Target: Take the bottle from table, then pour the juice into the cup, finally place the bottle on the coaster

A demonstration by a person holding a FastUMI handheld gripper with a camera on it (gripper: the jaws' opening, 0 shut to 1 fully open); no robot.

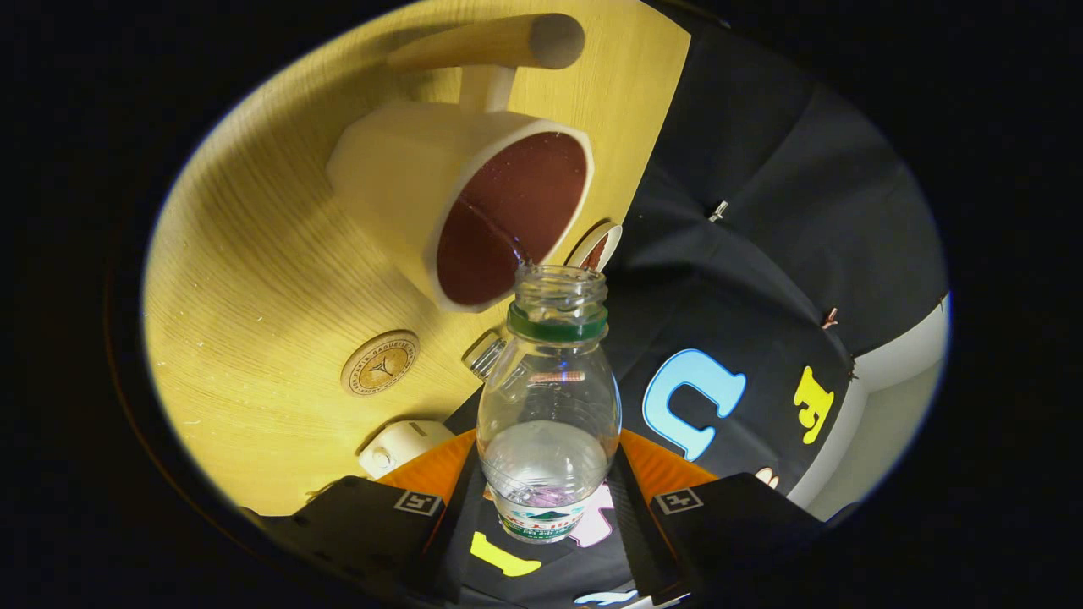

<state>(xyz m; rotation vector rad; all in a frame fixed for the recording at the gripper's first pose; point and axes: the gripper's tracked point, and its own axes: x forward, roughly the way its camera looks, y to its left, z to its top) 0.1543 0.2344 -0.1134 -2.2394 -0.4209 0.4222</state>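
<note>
Pour step in hand. The gripper [548, 507] had its two fingers pressed on either side of the lower body of the clear plastic bottle with a green neck ring [548, 406], which sat between them with its open, capless mouth pointing forward. The whole view was rolled over, so the bottle was judged tilted for pouring. Clear liquid lay pooled in the lower half of the bottle; none was seen at the mouth, and no stream was visible.

Just beyond the mouth stood the cream cup with a dark red inside [474, 203], on the pale wood bench [245, 279]; its rim nearly met the bottle's lip in this view, though real contact could not be told. A round wooden bar [499, 42] lay beyond the cup. The round wooden coaster with an engraved mark [380, 363] lay on the bench, ahead of the left finger and nearer than the cup, bare.

Judgement: pour either ending or barely started; cup contents could not be read against the dark lining.

Next move calls for righting the bottle without clipping the cup rim, then carrying it to the coaster and lowering it upright before spreading the fingers
</note>
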